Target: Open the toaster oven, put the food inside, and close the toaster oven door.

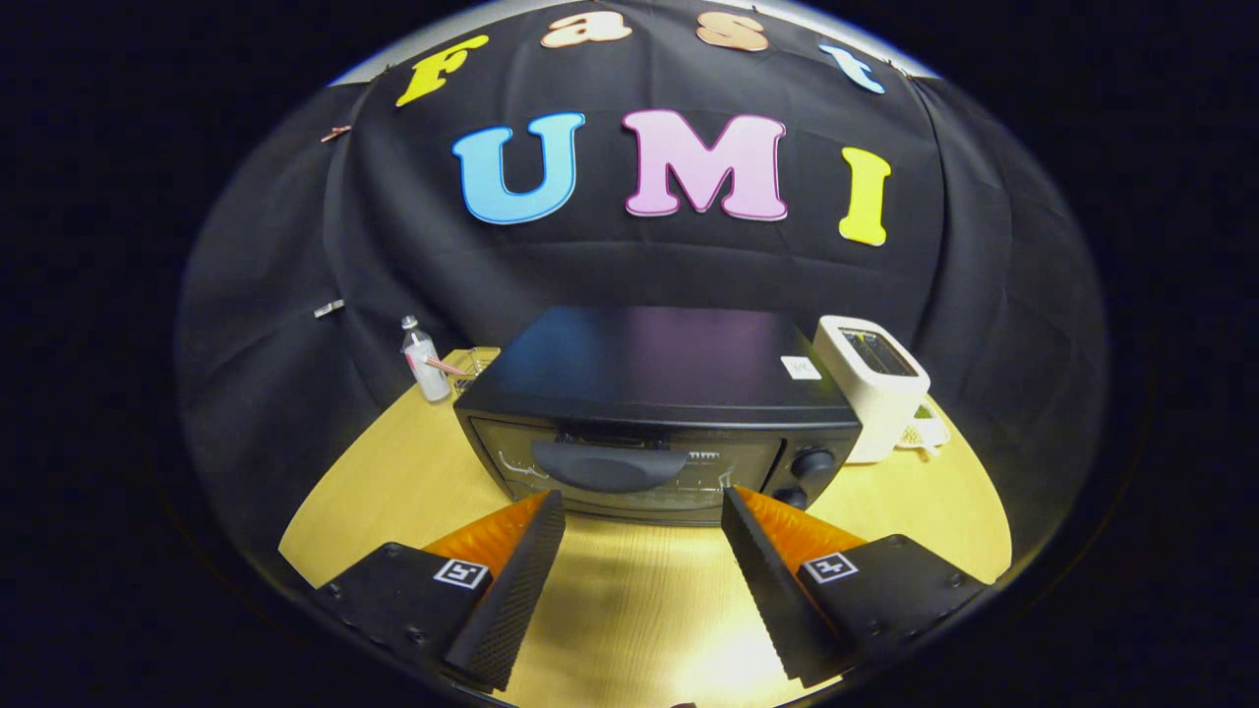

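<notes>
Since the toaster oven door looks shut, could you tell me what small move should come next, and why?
Probably ease the hand-held gripper forward and slightly up toward the door handle. The toaster oven is closed, the fingers are open with nothing between them, and the handle lies just beyond the fingertips, roughly centred.

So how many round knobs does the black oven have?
2. Both sit on the toaster oven's front, right of its door: the upper knob and the lower knob beneath it, just beyond the open hand-held gripper. Others could be hidden.
</notes>
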### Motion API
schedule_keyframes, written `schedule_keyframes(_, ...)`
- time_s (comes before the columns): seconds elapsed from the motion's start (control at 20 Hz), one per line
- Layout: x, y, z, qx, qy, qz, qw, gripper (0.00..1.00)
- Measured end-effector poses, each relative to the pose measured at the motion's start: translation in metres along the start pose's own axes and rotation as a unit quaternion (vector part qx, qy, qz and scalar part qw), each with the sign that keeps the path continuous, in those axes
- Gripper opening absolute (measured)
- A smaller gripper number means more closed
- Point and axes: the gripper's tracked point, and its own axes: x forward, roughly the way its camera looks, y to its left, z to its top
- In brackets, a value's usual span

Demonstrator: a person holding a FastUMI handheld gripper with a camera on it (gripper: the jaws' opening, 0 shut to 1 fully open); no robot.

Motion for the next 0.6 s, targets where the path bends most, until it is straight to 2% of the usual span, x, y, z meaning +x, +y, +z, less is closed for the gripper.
schedule_keyframes(0.2, -0.032, -0.020, 0.055, -0.024, -0.059, -0.007, 0.998, 0.99)
schedule_keyframes(0.25, -0.041, -0.029, 0.052, -0.025, -0.074, -0.007, 0.997, 0.99)
schedule_keyframes(0.3, -0.050, -0.033, 0.067, -0.023, -0.093, -0.007, 0.995, 0.99)
schedule_keyframes(0.6, -0.104, -0.065, 0.150, -0.044, -0.197, -0.031, 0.979, 0.99)
